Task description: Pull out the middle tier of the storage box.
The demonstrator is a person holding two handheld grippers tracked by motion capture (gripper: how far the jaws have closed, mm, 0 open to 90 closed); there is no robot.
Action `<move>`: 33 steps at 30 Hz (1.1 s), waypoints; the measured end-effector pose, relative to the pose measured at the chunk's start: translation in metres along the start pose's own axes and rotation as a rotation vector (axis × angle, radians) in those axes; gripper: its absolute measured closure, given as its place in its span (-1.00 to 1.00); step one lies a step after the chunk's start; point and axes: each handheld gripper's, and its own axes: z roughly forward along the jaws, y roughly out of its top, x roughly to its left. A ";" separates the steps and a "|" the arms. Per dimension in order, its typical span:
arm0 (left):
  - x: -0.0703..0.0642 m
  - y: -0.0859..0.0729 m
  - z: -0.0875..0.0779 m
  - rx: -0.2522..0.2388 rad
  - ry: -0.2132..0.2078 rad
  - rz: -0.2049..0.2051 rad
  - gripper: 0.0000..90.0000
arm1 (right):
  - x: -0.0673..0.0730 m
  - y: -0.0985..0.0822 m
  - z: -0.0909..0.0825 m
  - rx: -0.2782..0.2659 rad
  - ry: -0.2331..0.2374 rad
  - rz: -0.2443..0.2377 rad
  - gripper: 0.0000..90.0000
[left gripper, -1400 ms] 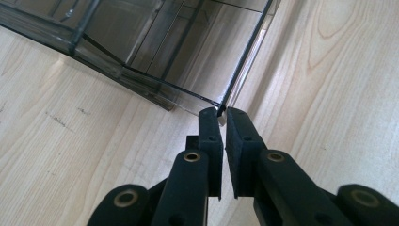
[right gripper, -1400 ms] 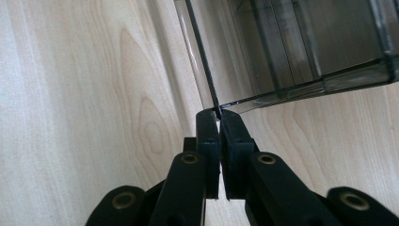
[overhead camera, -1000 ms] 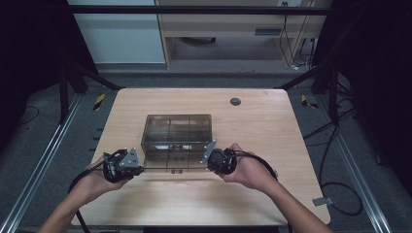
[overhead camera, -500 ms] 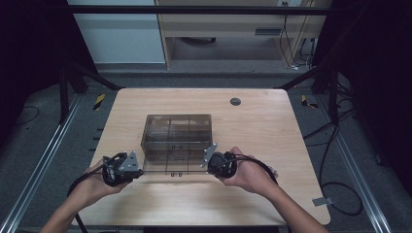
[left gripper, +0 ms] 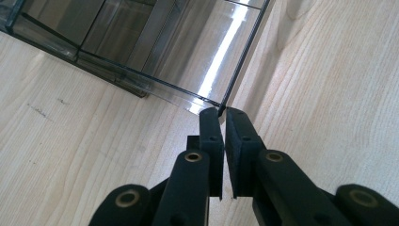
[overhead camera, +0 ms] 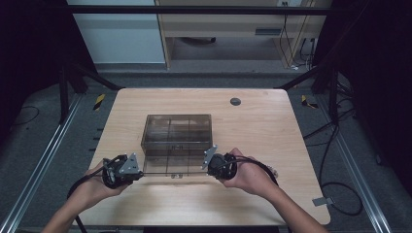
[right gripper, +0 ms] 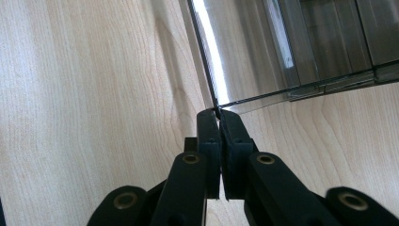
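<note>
A smoky clear compartment box (overhead camera: 177, 128) stands on the wooden table (overhead camera: 272, 131). Its thin clear lid (overhead camera: 172, 162) reaches from the box toward the person. My left gripper (overhead camera: 139, 170) is shut on the lid's near left corner, and my right gripper (overhead camera: 210, 158) is shut on its near right corner. In the left gripper view the lid (left gripper: 202, 61) ends in a corner pinched between the tips of my left gripper (left gripper: 219, 113). The right gripper view shows the lid (right gripper: 244, 56) held the same way by my right gripper (right gripper: 218, 113). Both hands rest low over the table.
A round grommet (overhead camera: 235, 101) sits in the table's far side. Bare wood lies to the right of the box and in front of the hands. Black cables (overhead camera: 340, 194) lie on the floor at the right, and a cabinet (overhead camera: 218, 29) stands behind the table.
</note>
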 end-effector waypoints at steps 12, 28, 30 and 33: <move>-0.001 -0.001 0.002 -0.002 0.000 -0.002 0.90 | 0.000 -0.002 0.002 -0.007 0.003 0.007 0.96; -0.003 -0.004 0.003 -0.011 0.001 -0.015 0.90 | 0.001 -0.003 0.003 -0.010 0.014 0.019 0.96; -0.003 -0.004 0.003 -0.015 0.000 -0.020 0.90 | 0.001 -0.004 0.003 -0.012 0.014 0.016 0.96; -0.004 -0.005 0.003 -0.025 0.002 -0.030 0.85 | 0.000 -0.004 0.003 -0.021 0.017 0.023 0.88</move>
